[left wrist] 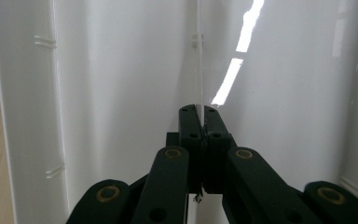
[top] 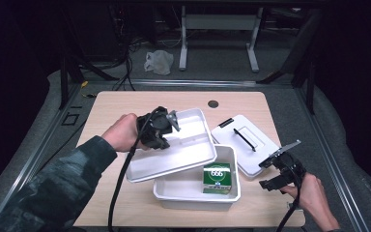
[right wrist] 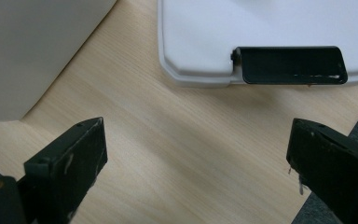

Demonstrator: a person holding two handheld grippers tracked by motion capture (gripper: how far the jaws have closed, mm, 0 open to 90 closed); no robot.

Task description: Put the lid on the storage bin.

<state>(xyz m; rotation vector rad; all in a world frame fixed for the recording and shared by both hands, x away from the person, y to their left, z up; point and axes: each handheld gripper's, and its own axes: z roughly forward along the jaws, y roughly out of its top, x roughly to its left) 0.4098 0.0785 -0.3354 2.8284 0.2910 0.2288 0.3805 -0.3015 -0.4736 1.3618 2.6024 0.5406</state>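
My left gripper (top: 163,131) is shut on the rim of a shallow white tray (top: 186,152), holding it tilted, with its lower corner over a deeper white bin (top: 174,191). In the left gripper view the jaws of the left gripper (left wrist: 198,112) pinch the thin edge of the tray (left wrist: 121,70). A green box (top: 217,178) stands inside the bin at its right. A white lid (top: 244,142) with a black handle lies flat to the right. My right gripper (top: 271,173) hovers open by the lid's near corner; the right gripper (right wrist: 196,154) holds nothing, facing the lid (right wrist: 261,28) and its black latch (right wrist: 291,65).
The wooden table (top: 121,104) has a round cable hole (top: 213,104) at the back. The bin's outer wall (right wrist: 32,51) stands left of the right gripper. The table's right edge is close to the right hand. Desk legs and a plastic bag (top: 158,62) stand on the floor beyond.
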